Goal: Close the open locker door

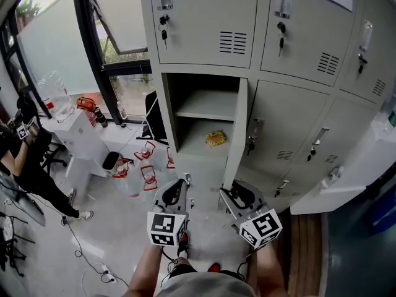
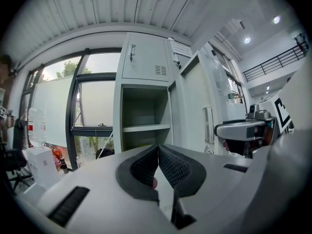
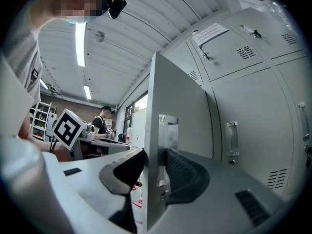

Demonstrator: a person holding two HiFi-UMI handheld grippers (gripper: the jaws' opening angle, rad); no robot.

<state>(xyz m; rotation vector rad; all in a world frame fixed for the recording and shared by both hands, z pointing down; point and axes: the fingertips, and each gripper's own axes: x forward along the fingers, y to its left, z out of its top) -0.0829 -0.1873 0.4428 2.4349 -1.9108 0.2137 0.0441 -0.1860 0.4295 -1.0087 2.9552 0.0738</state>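
The open locker [image 1: 204, 113] is a grey compartment with one shelf and a yellow packet [image 1: 216, 138] on its floor. Its door [image 1: 237, 135] swings out toward me, seen edge-on in the head view. My right gripper [image 1: 232, 193] is at the door's lower edge. In the right gripper view the door [image 3: 180, 96] runs between the jaws of that gripper [image 3: 155, 155], and both dark pads press on its edge by the latch plate. My left gripper [image 1: 182, 181] hangs in front of the locker, left of the door, jaws shut on nothing [image 2: 158, 147].
Closed lockers with keys [image 1: 204, 23] surround the open one. A white cabinet with a large water bottle [image 1: 55, 94] stands at the left by the window. Red-framed items [image 1: 145, 166] and a cable with a power strip [image 1: 102, 271] lie on the floor. A person [image 1: 25, 159] is at far left.
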